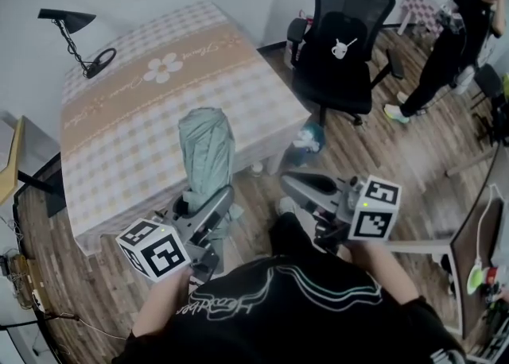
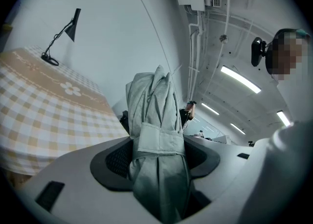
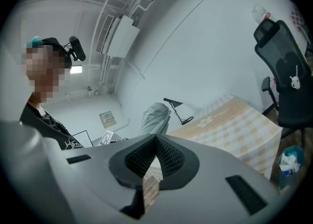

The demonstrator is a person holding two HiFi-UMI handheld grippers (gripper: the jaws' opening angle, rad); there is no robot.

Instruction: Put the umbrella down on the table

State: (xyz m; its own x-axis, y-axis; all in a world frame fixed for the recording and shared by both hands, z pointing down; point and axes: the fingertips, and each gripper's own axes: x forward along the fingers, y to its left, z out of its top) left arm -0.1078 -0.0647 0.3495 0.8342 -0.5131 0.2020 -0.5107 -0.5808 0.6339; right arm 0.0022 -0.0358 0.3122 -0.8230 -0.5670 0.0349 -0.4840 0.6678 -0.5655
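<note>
By table (image 1: 119, 140), L gripper (image 1: 216, 205) clamps umbrella (image 1: 205, 152); cloth script (image 1: 199, 56) unreadable.

Even, cool indoor light from ceiling strip lights (image 2: 239, 79), glaring white; shadows soft, faint. Both gripper views bulge fisheye, corners black, nearest foreground out of focus. Head view slightly soft, edges bent

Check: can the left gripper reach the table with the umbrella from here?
Probably yes. The left gripper is shut on the umbrella close to the near edge of the table. Nothing stands between them, and that side of the top looks bare. The lamp sits at the far corner.
</note>
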